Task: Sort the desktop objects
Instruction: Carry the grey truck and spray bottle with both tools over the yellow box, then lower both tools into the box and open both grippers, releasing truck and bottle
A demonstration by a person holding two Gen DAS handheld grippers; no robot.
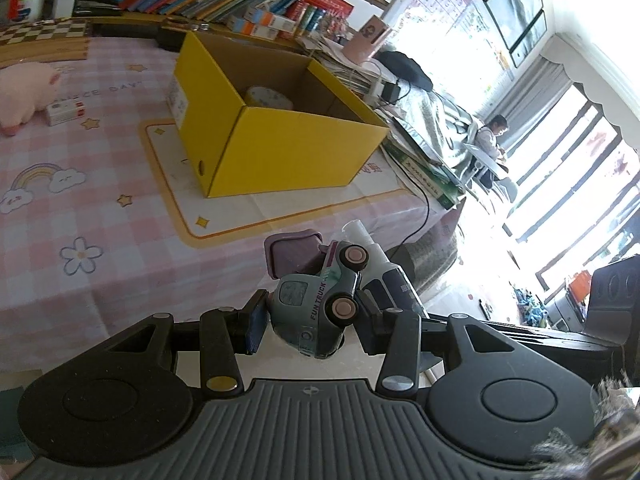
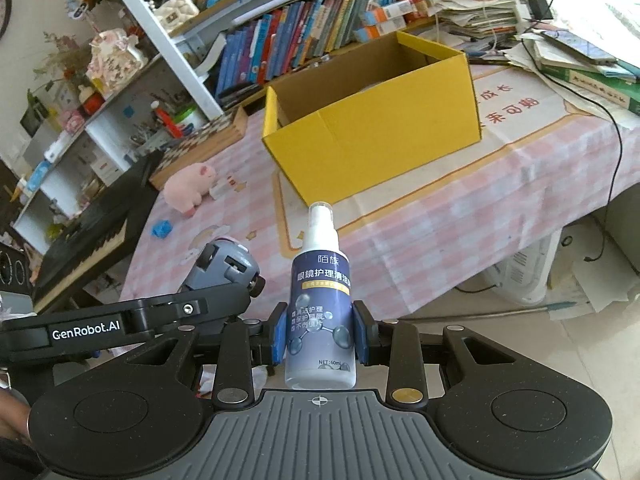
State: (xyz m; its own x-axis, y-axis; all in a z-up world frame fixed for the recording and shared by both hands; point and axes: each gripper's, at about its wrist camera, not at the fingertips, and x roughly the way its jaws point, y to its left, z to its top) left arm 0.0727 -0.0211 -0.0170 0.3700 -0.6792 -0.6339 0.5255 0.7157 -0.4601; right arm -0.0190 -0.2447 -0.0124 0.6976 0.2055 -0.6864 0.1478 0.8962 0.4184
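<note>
Holding both items clear of the table, presumably for one drop: left gripper jaws clamp the toy truck; right gripper jaws clamp the lens-cleaner spray bottle upright. Open yellow box, upper centre of frame, is well apart from both.

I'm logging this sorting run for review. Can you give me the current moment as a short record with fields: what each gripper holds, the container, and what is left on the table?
left gripper: shut on toy truck, held above the table edge
right gripper: shut on spray bottle, upright, short of the table
container: yellow box, open, on the pink checked tablecloth
box contents: one tape roll visible
left on table: pink plush pig, small white carton, small blue item
</note>
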